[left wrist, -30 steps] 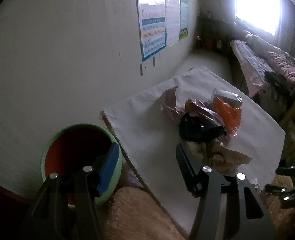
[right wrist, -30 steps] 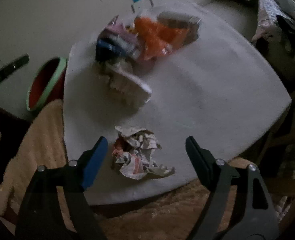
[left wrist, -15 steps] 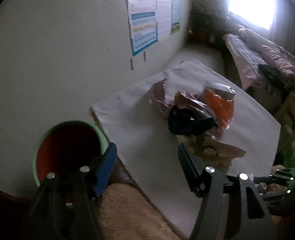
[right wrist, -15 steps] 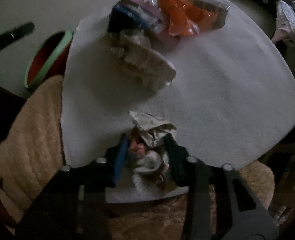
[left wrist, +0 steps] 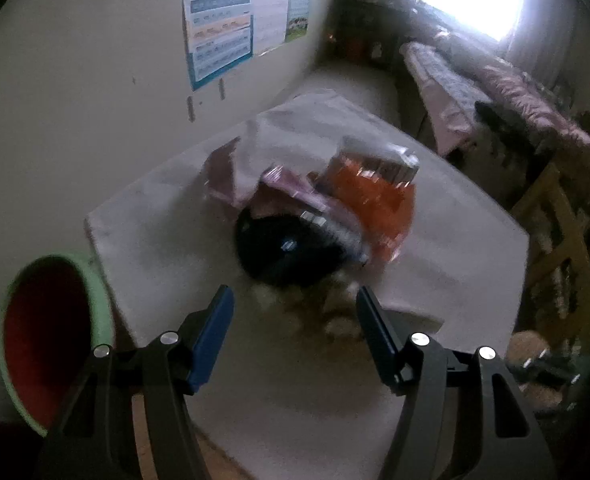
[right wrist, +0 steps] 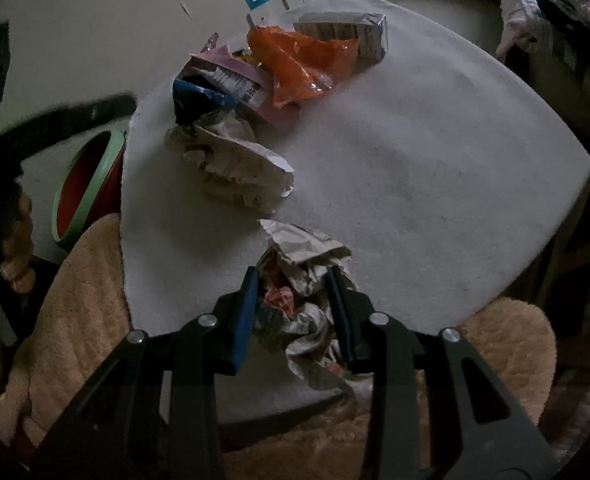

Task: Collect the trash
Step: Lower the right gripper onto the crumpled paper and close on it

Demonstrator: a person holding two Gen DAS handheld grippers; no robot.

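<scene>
My right gripper is shut on a crumpled printed paper ball above the near edge of the white table. A trash pile lies at the table's far left: an orange wrapper, a pink packet, a dark blue wrapper, a grey carton and a crumpled white paper. My left gripper is open and empty, just short of the dark wrapper and orange wrapper. A green-rimmed red bin stands left of the table; it also shows in the right wrist view.
A beige fleece blanket lies along the table's near side. A wall with posters runs behind the table. A bed and a wooden chair are to the right.
My right gripper closed on the crumpled paper ball and has lifted it slightly. My left gripper swung from the bin toward the trash pile, staying open.
</scene>
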